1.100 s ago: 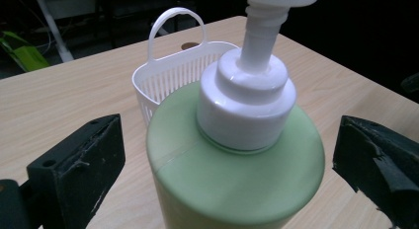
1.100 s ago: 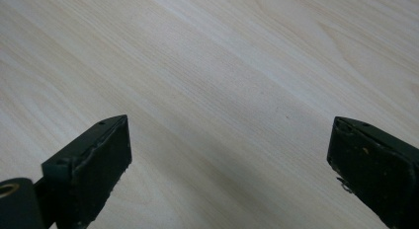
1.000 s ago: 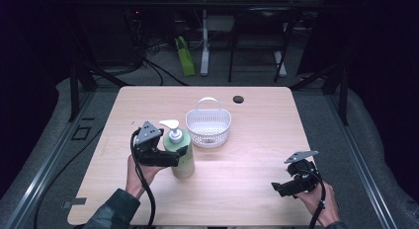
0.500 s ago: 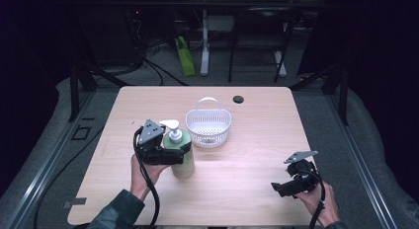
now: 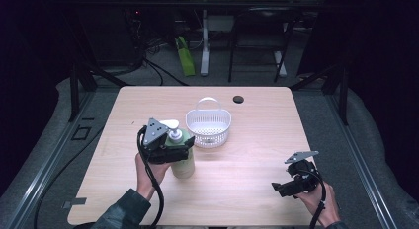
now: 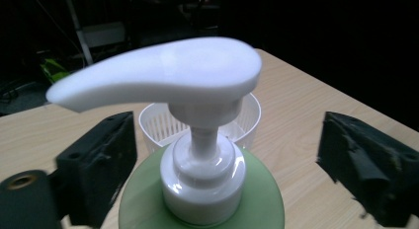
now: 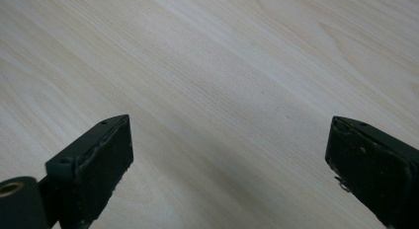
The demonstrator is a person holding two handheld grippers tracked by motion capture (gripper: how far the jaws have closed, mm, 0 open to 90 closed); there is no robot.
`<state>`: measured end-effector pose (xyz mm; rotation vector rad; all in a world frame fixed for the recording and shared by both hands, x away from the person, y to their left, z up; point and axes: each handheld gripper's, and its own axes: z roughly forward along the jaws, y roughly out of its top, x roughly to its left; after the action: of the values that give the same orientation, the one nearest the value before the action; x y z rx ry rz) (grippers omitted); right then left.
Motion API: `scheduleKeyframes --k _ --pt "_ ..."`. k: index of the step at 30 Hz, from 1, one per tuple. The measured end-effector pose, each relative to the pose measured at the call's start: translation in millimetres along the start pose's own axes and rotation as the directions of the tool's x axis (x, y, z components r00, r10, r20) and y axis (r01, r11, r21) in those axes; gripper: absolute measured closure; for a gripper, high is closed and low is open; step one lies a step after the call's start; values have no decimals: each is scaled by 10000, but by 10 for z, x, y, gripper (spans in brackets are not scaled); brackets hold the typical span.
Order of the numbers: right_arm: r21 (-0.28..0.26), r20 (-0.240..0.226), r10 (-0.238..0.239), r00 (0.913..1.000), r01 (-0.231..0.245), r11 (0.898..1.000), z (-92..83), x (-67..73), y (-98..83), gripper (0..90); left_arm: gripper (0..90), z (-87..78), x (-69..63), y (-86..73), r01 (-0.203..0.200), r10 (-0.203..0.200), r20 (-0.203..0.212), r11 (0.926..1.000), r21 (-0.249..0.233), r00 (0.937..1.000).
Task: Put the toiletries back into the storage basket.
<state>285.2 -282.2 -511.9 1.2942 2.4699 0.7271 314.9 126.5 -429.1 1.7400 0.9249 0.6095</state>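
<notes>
Green soap bottle (image 5: 182,159) standing on the table (image 5: 257,140) just in front of the white basket (image 5: 208,128); my left gripper (image 6: 225,155) has just been closing around it, not yet pinching, so I'm lining up a grip. Right gripper (image 7: 230,165) is hovering wide, empty.

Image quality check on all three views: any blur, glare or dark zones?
High view: table lit, surroundings almost black, soft overall. Left gripper view: white pump head near the lens, soft-edged and bright, background dark. Right gripper view: wood grain evenly lit, no glare; black jaws at the bottom slightly soft.
</notes>
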Motion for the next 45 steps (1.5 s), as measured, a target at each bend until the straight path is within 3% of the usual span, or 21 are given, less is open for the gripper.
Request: scheduleKeyframes --k 9,18,30,45 --pt "15 24 13 10000 -13 10000 -2 1 -5 43 395 -20 -2 9 206 -216 -365 9994 -279 9991" --pt "-24 46 -18 10000 18 10000 -7 -4 -8 44 529 -44 19 26 455 -490 -567 9971 -611 9972" --pt "-43 42 -13 10000 13 10000 -8 -8 -10 44 656 -70 7 45 482 -559 -754 9939 -996 9956" --pt "-56 95 -25 10000 25 10000 -12 1 -7 46 669 -77 -10 37 525 -625 -888 9924 -1113 9941"
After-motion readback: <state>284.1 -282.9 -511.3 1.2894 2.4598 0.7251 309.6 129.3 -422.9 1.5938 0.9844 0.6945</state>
